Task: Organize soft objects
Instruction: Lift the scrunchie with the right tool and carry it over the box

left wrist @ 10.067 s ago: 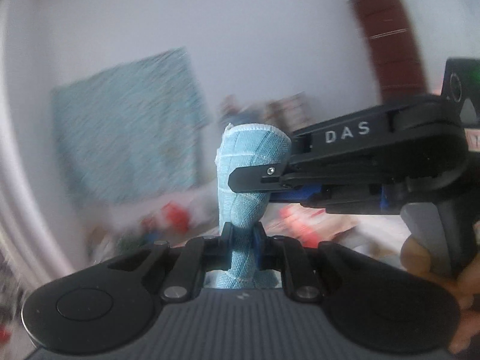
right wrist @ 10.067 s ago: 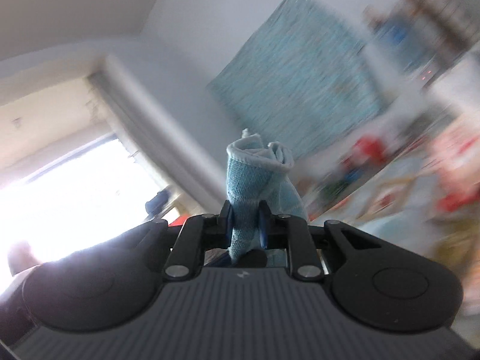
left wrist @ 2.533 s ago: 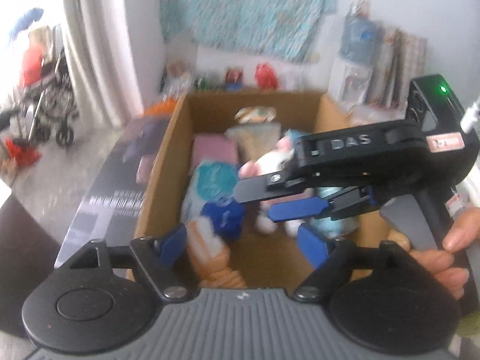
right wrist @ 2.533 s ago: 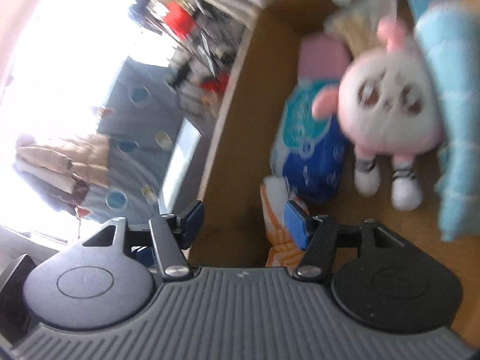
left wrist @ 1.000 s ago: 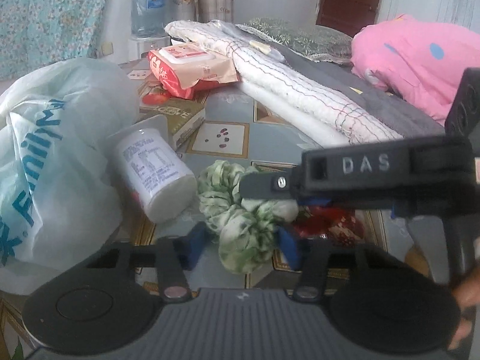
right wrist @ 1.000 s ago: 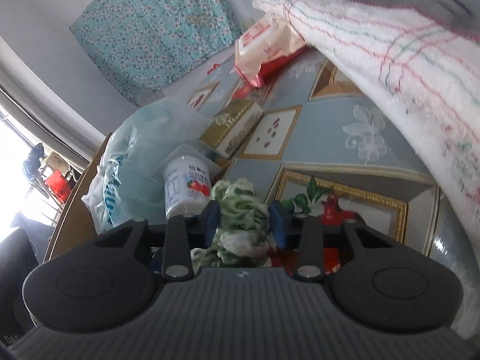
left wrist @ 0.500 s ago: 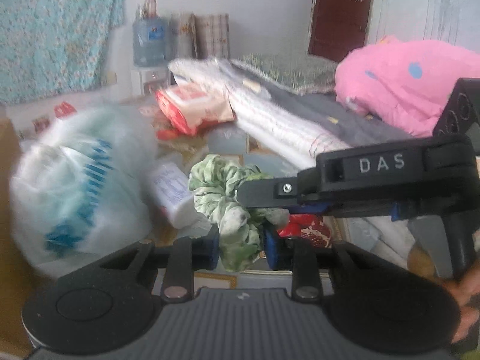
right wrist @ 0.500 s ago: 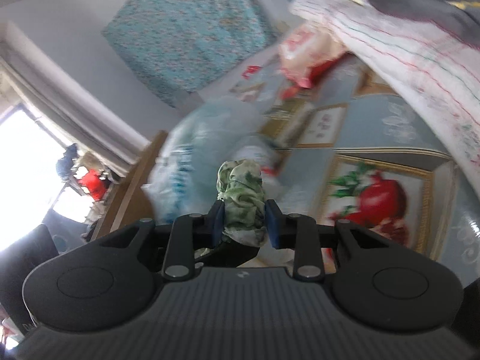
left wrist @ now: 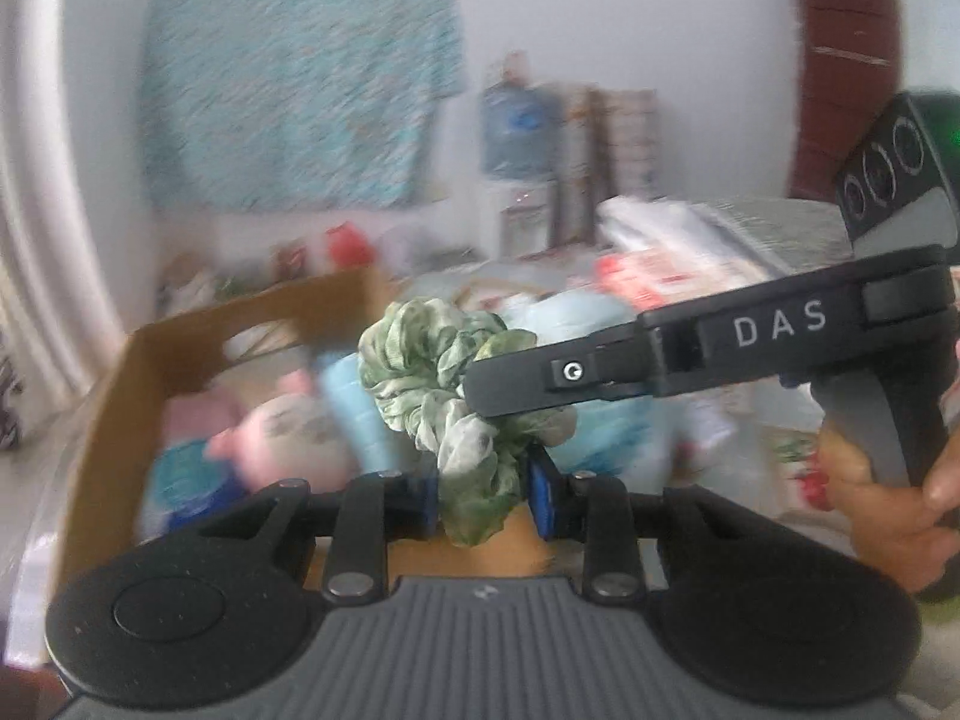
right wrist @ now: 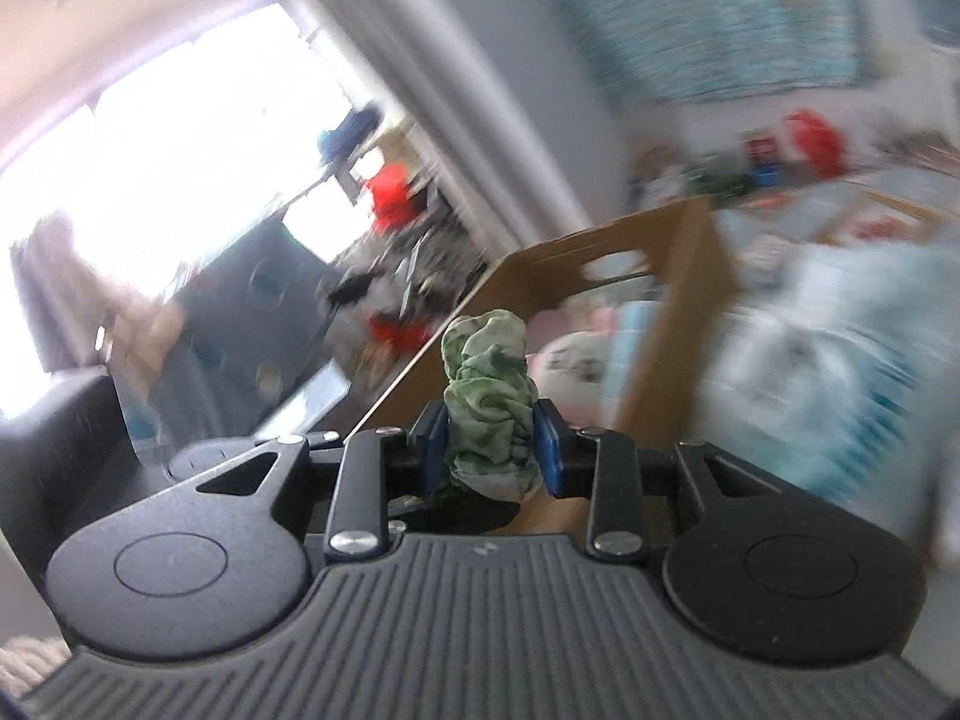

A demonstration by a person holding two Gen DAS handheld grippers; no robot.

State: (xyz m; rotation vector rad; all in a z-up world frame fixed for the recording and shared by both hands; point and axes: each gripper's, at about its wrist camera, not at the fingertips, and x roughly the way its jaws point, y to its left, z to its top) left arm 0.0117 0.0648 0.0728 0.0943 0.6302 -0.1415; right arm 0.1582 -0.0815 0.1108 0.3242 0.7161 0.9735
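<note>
green scrunchie on its way to the box

i hold a green scrunchie (left wrist: 444, 396) with both claws at once. my left claw (left wrist: 483, 495) is clamped on its lower folds, blue pads pressed into the cloth from either side. my right claw (right wrist: 489, 450) is clamped on another part of the same scrunchie (right wrist: 486, 396), and from the left camera it shows as a black arm reaching in from the right across the ruffles.

the scrunchie is in the air, touching nothing but my pads. just behind it stands an open cardboard box (left wrist: 105, 414). a pink and white soft toy (left wrist: 282, 432) and a light blue cloth (left wrist: 354, 414) lie inside; other shapes in there are too blurred to name. both pictures are smeared, so i cannot judge exact height above the rim.

to do this step well, i think both claws should travel together so the loop is not stretched between them. i would carry it clear over the near wall, lower it onto a free patch beside the toy, then part the pads one claw at a time. the cloth may snag on a pad, so i would lift away slowly.
</note>
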